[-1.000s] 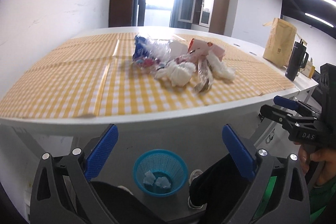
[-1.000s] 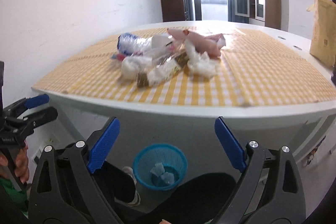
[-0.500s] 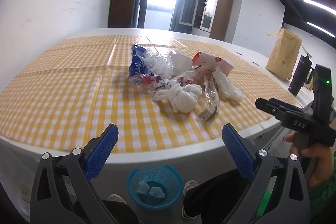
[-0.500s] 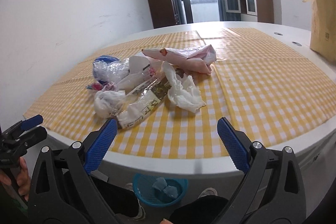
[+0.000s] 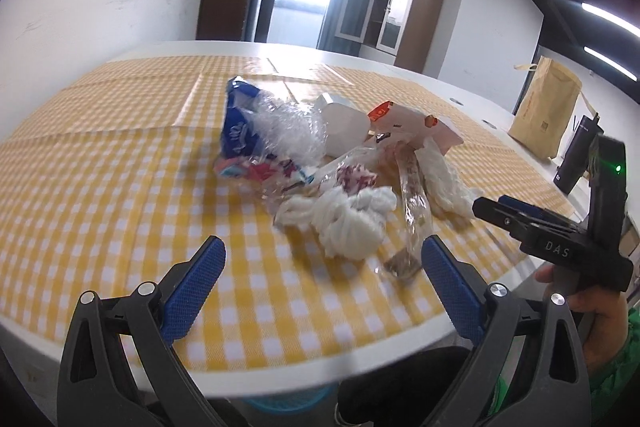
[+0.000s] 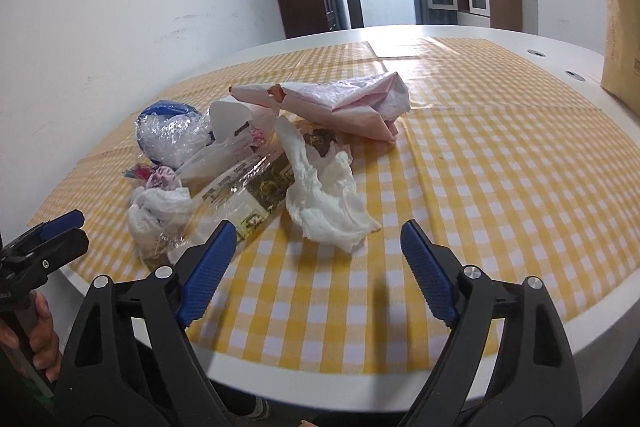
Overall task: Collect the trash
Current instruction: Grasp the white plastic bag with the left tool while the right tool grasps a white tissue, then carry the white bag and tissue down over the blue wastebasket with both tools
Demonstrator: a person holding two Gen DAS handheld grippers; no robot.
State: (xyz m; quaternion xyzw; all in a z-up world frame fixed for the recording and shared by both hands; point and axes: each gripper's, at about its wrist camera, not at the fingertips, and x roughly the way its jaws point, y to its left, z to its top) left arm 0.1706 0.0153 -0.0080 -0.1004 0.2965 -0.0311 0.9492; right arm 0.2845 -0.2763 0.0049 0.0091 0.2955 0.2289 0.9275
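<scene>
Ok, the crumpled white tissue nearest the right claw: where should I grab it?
Take the crumpled white tissue by its raised, bunched near end, coming straight in from the table's near edge with the open right claw. That end lies clear of the clear wrapper beside it.

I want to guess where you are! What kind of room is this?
Probably an office or meeting room: a big white table under a yellow checked cloth, wooden cabinets by a balcony door, ceiling strip lights.
</scene>
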